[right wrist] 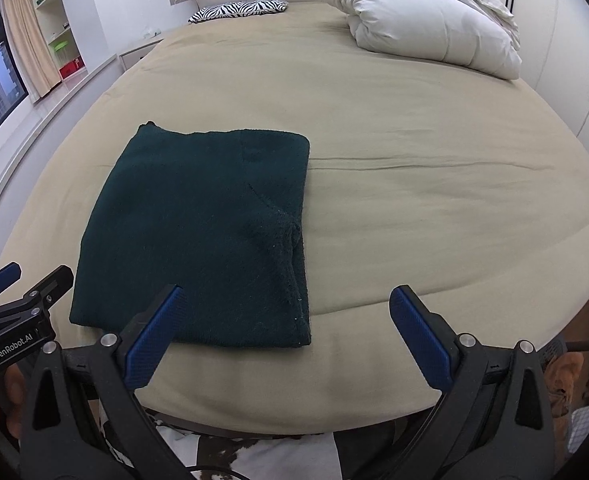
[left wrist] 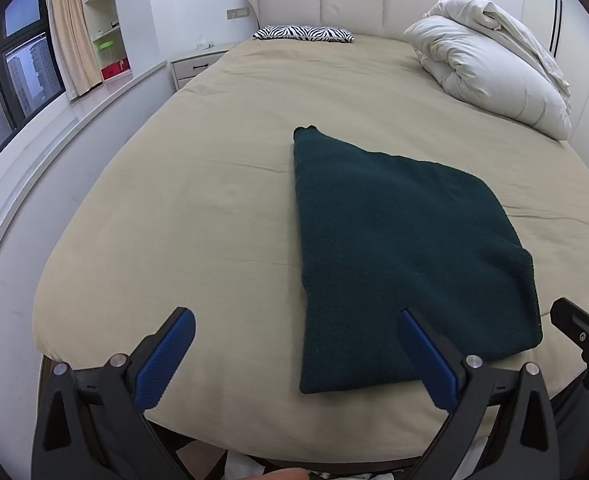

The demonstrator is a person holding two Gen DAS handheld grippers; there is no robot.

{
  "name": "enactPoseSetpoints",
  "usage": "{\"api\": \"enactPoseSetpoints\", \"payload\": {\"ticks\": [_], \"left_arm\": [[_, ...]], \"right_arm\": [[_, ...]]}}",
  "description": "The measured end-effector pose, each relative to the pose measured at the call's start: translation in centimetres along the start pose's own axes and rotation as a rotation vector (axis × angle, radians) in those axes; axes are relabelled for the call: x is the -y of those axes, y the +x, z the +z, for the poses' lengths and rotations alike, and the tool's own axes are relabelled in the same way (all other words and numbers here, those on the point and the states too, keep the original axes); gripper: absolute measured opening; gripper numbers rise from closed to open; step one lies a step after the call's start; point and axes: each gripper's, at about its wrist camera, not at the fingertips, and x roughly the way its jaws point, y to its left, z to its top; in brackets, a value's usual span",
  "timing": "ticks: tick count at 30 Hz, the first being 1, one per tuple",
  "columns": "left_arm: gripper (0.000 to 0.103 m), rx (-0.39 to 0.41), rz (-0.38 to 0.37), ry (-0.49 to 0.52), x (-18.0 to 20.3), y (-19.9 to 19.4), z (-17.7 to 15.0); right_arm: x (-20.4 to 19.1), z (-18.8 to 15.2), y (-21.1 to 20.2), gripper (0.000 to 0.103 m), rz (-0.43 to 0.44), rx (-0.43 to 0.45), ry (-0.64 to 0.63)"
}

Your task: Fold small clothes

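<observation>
1. Lying flat on the bed [left wrist: 214,184], near its foot edge, is a dark green garment [left wrist: 394,240], folded into a rough rectangle w/ one narrow corner pointing toward the headboard.
2. Left gripper [left wrist: 296,354] hovers at the foot edge just short of the garment; blue pads spread wide apart, nothing between them. Its right pad overlaps the garment's near edge in the left wrist view, but contact can't be told.
3. Right gripper [right wrist: 286,332] hangs beside it at the same edge, also spread wide & empty; its left pad sits over the garment's near edge.
4. The 2 grippers are side by side, close together.
5. Beyond the garment, toward the headboard: a zebra-print pillow [left wrist: 303,33] at the far end, a bundled white duvet [left wrist: 490,64] at the far right corner.
6. Left of the bed: a nightstand [left wrist: 192,66], shelves & a curtained window.
</observation>
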Motion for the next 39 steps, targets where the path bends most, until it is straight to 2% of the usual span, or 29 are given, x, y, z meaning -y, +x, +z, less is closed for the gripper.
{"api": "enactPoseSetpoints", "payload": {"ticks": [39], "left_arm": [[0.103,-0.003,0.003,0.001,0.03,-0.04,-0.35]], "right_arm": [[-0.25,-0.31,0.64,0.103,0.009,-0.015,-0.003]]}}
